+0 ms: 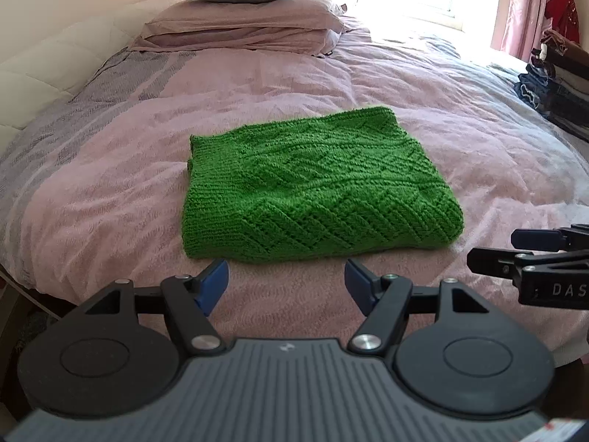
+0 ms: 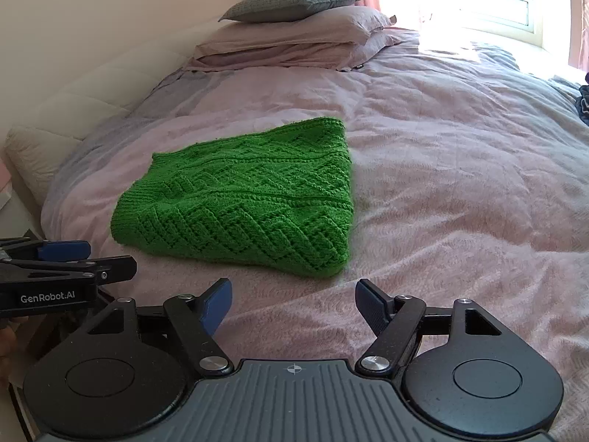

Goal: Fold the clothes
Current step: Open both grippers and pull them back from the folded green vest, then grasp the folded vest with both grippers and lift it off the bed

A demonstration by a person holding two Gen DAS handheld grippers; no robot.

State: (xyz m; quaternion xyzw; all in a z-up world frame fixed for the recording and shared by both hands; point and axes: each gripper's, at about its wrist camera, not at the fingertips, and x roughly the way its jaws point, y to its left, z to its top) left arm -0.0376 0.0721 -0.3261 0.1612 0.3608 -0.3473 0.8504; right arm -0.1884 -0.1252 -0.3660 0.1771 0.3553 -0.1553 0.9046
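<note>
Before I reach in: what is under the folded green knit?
The green knit lies flat on the pink bedcover, which shows all around its edges. Nothing sticks out from beneath, but whatever its own folded layers cover cannot be seen. Both grippers are open and short of it.

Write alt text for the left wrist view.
A folded green knit garment lies flat on a bed's pink cover, just ahead of the open, empty left gripper. The right gripper reaches in from the right edge, and stacked pillows sit at the far end by a bright window.
</note>
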